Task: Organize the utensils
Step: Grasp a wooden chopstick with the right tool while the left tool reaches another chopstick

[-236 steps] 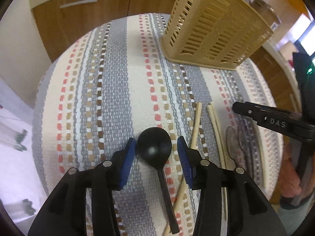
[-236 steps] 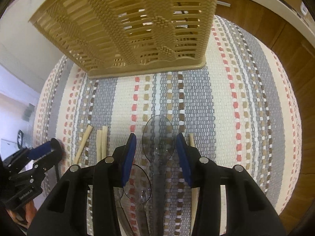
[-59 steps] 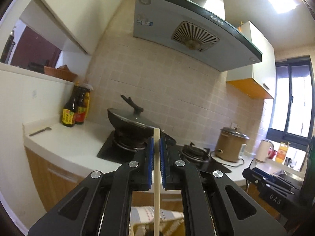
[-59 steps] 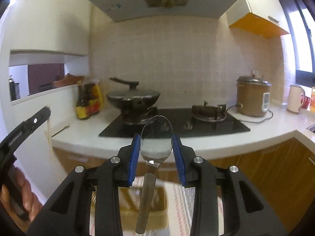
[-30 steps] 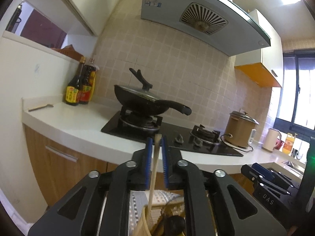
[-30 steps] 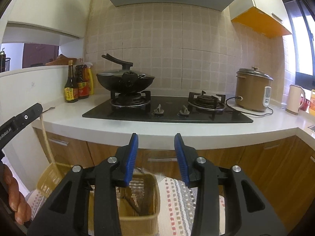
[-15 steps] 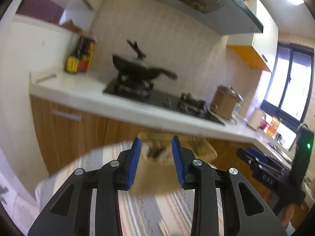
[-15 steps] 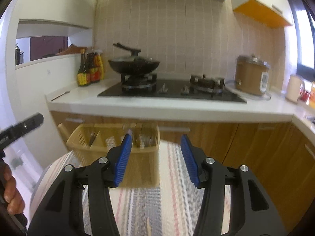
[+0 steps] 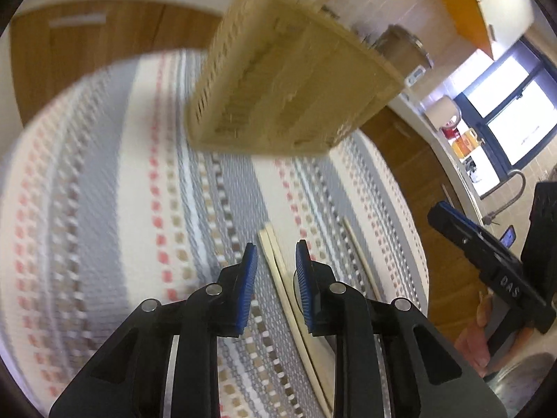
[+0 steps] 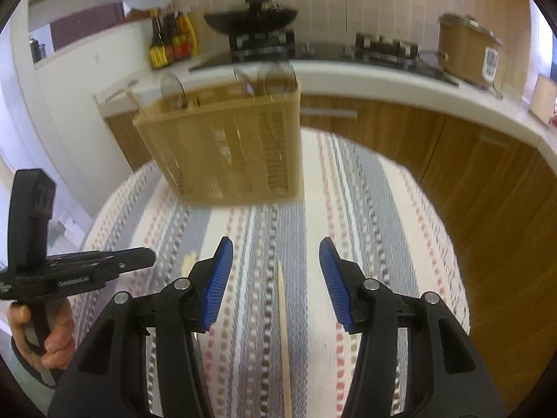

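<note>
A tan slotted utensil basket (image 9: 289, 83) stands at the far side of the striped cloth (image 9: 122, 191); it also shows in the right wrist view (image 10: 226, 146) with clear spoons and a chopstick sticking out. My left gripper (image 9: 273, 278) is open and empty, low over a pair of wooden chopsticks (image 9: 278, 271) lying on the cloth. A single chopstick (image 9: 360, 254) lies to their right. My right gripper (image 10: 275, 278) is wide open and empty above one chopstick (image 10: 283, 334). The frames are motion-blurred.
A clear spoon bowl shows faintly beside the left gripper's right finger. Behind the round table are wooden cabinets (image 10: 435, 139), a white counter with a stove and wok (image 10: 250, 17), sauce bottles (image 10: 170, 41) and a rice cooker (image 10: 466, 52).
Both grippers dropped from above the basket and tilted down toward the cloth. The left let go of a chopstick and the right a clear spoon into the basket; both are now empty.
</note>
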